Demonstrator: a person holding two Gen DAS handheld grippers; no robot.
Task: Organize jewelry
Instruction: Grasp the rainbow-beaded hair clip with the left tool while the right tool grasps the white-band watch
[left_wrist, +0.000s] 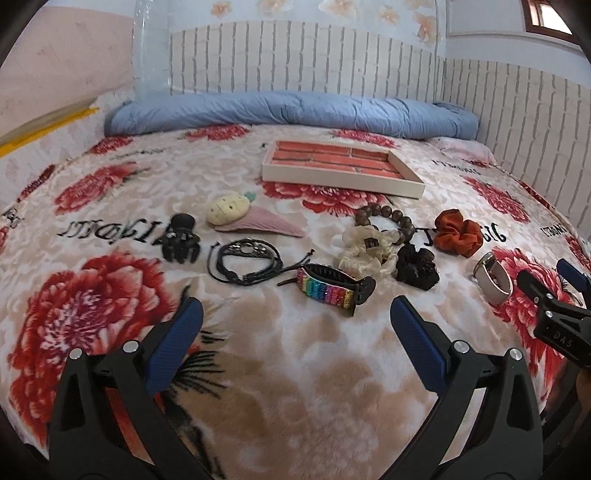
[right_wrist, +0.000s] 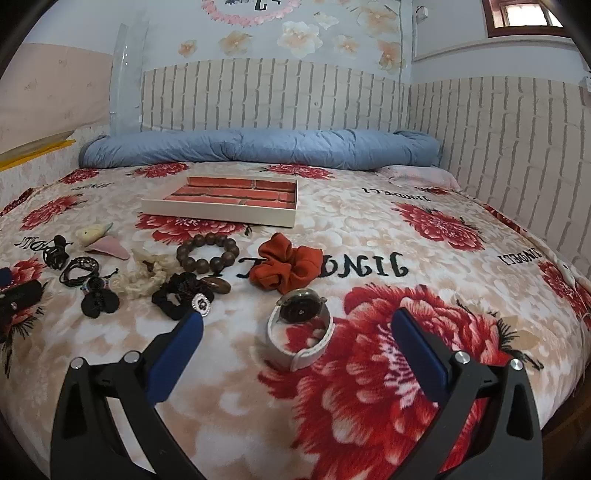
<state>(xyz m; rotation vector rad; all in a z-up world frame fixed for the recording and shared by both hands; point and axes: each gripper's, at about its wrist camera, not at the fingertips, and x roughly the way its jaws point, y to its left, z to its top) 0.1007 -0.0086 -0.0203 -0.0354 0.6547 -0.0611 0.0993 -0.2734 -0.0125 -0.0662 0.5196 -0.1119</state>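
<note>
Lying lengthwise left-right, rainbow clip (left_wrist: 328, 293) faces the tray (left_wrist: 341, 182).

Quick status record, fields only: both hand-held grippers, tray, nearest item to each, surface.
left hand-held gripper: open, holding nothing
right hand-held gripper: open, holding nothing
tray: no items visible inside, at the far side of the items
nearest to left: rainbow hair clip
nearest to right: white-strap watch, lying between the fingers' line
surface: floral blanket
</note>
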